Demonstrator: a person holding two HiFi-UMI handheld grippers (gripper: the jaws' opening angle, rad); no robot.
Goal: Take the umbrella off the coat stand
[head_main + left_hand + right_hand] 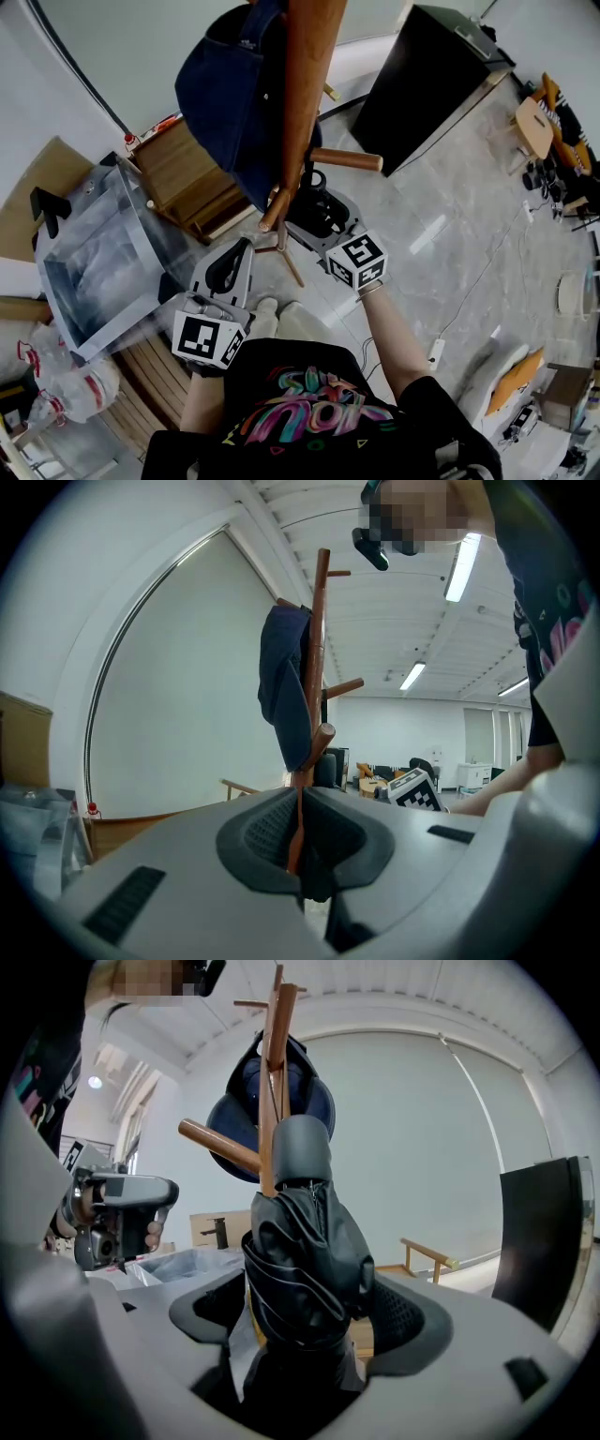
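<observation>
Now — right hand-held gripper wide around the black umbrella, left hand-held gripper clenched empty.

I count two grippers in my hands: the left gripper at seven o'clock in the head view and the right gripper just off centre at four o'clock. There is one coat stand, running up to twelve o'clock. In the left gripper view I can count four pegs on it. There is one umbrella, folded and black, and one dark blue bag at eleven o'clock. I also see one black cabinet at two o'clock and one clear plastic box at nine o'clock. Three ceiling light strips show in the left gripper view.
</observation>
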